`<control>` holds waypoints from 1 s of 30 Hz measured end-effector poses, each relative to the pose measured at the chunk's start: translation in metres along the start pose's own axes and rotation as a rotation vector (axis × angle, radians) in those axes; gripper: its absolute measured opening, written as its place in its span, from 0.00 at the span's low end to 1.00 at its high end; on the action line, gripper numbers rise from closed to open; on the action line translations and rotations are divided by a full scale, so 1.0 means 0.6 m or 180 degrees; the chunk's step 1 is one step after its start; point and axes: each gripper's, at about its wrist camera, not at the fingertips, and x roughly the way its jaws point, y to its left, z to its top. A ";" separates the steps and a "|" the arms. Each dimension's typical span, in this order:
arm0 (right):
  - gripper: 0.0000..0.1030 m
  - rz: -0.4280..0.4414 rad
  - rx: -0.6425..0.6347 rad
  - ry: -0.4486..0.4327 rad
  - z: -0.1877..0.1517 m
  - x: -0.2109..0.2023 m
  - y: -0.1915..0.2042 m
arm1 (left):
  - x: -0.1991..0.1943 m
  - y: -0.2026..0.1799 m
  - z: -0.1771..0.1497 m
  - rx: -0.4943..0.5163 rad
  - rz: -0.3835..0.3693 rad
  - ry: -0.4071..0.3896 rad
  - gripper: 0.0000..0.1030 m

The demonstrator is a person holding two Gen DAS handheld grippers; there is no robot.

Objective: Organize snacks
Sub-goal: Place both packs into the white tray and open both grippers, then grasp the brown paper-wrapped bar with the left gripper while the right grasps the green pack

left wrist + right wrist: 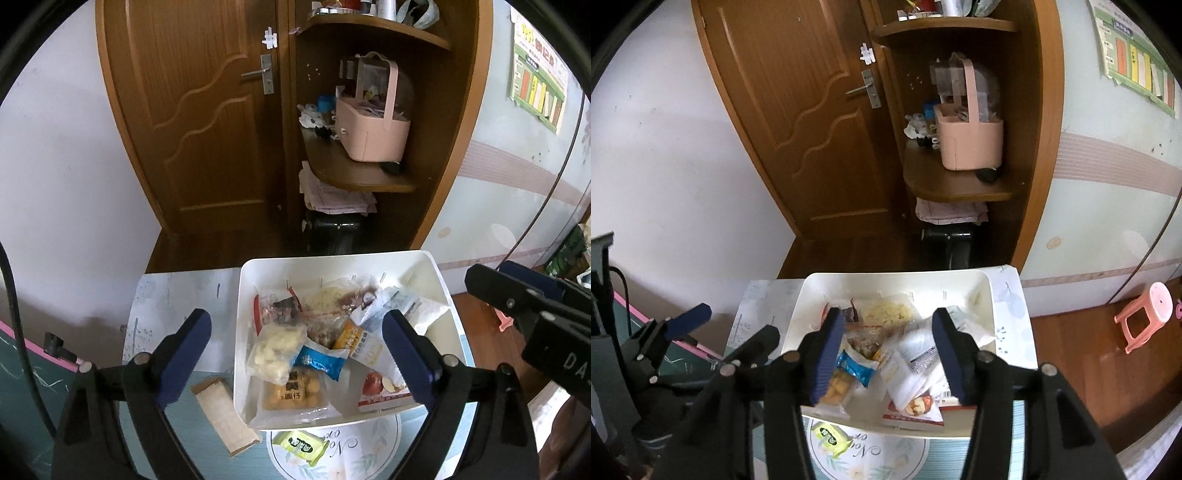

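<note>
A white bin (439, 275) on a small table holds several snack packets, among them a blue one (318, 360), a yellow biscuit pack (291, 395) and an apple-print pack (380, 387). The bin also shows in the right wrist view (982, 284). A beige wafer pack (221, 415) and a green-yellow packet (301, 445) lie on the table outside the bin; the green-yellow packet shows in the right wrist view too (831, 439). My left gripper (295, 328) is open and empty above the bin. My right gripper (888, 325) is open and empty above the bin.
The table (177, 295) has a patterned cover. Behind it stand a brown door (207, 110) and a corner shelf with a pink basket (373, 125). A pink stool (1145, 317) stands on the wooden floor at right. A green board (22, 387) lies at left.
</note>
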 end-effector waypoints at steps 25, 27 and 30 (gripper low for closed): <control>0.51 0.0358 -0.0235 0.0202 -0.163 -0.097 0.035 | -0.165 0.057 -0.143 -0.0012 0.0251 -0.0068 0.91; 0.51 0.0398 -0.0253 0.0256 -0.181 -0.093 0.037 | -0.172 0.074 -0.164 -0.0008 0.0318 -0.0033 0.91; 0.51 0.0444 -0.0264 0.0389 -0.213 -0.073 0.042 | -0.169 0.099 -0.194 -0.0044 0.0425 0.0069 0.91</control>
